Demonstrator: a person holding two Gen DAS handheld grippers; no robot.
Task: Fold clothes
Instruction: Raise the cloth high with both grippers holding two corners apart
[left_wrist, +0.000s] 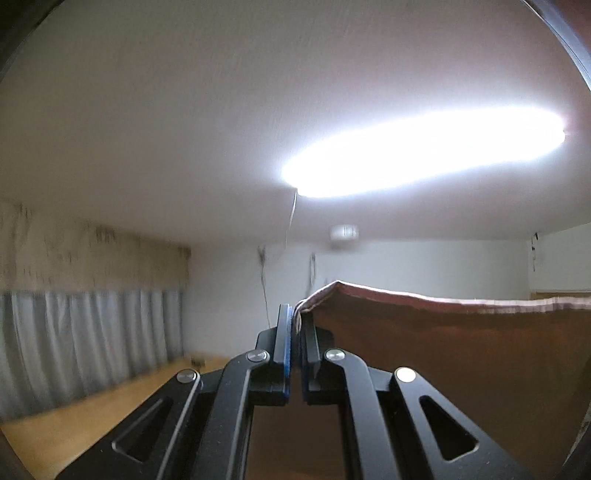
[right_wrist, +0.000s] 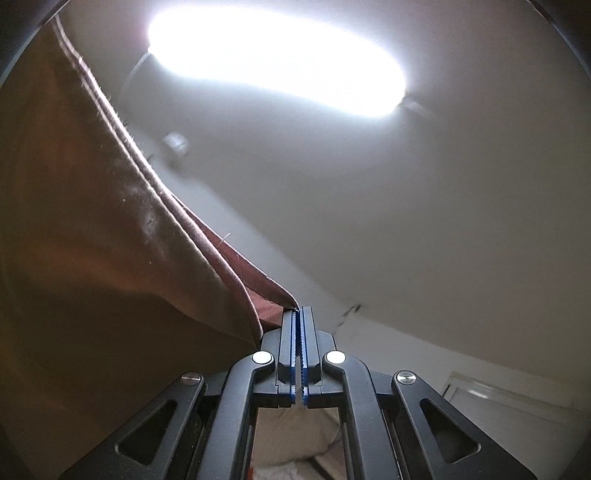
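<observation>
A brown garment (left_wrist: 461, 350) hangs stretched in the air between my two grippers, both raised and pointing up toward the ceiling. My left gripper (left_wrist: 297, 317) is shut on one hemmed corner of it; the cloth spreads to the right of the fingers. My right gripper (right_wrist: 298, 314) is shut on another hemmed corner of the brown garment (right_wrist: 92, 240), which spreads up and to the left of the fingers. The lower part of the garment is hidden below both views.
A bright oval ceiling lamp (left_wrist: 424, 151) glares overhead, also in the right wrist view (right_wrist: 273, 59). Curtains (left_wrist: 85, 325) cover the left wall above a wooden floor (left_wrist: 85, 417). Pale crumpled cloth (right_wrist: 295, 439) lies far below the right gripper.
</observation>
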